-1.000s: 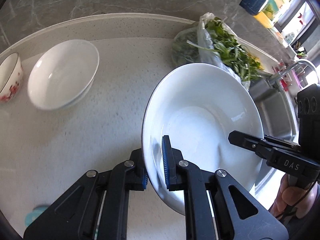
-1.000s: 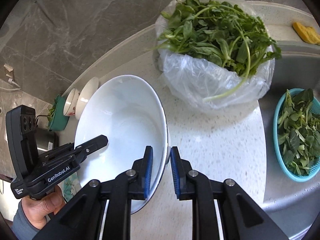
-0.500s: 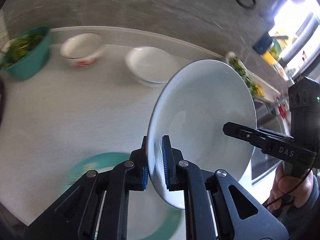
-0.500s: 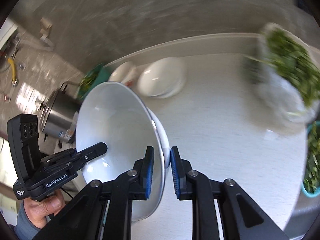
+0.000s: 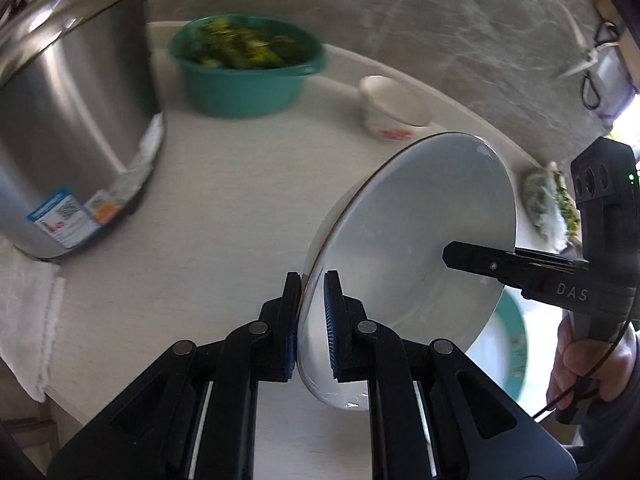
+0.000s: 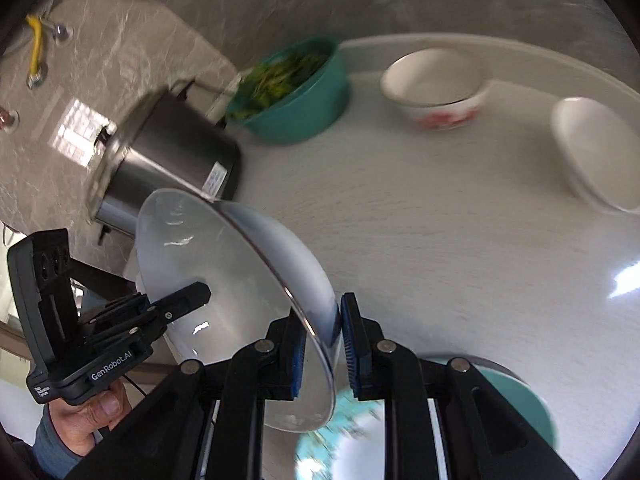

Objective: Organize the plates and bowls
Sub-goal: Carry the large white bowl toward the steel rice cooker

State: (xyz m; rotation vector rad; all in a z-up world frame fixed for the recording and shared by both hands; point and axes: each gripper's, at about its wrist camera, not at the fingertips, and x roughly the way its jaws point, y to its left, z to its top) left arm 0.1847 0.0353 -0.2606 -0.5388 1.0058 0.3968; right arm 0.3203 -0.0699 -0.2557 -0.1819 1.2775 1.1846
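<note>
My left gripper (image 5: pixel 311 320) is clamped on the near rim of the white plate (image 5: pixel 420 236), blue pads (image 5: pixel 329 322) pressing either side, and my right gripper (image 6: pixel 323 346) pinches the opposite rim of the same plate (image 6: pixel 224 280), so it hangs tilted between the two, clear of the counter (image 6: pixel 420 240). Under its lower edge lies a teal-rimmed plate (image 6: pixel 532 400) at the counter's front edge. Along the back edge sit a teal basin of greens (image 5: pixel 244 68) and a red-patterned bowl (image 6: pixel 436 88), with white bowls (image 6: pixel 592 152) further right. A steel pot (image 5: pixel 68 120) stands at the left end, beside a cloth (image 5: pixel 24 320) on the front corner.
</note>
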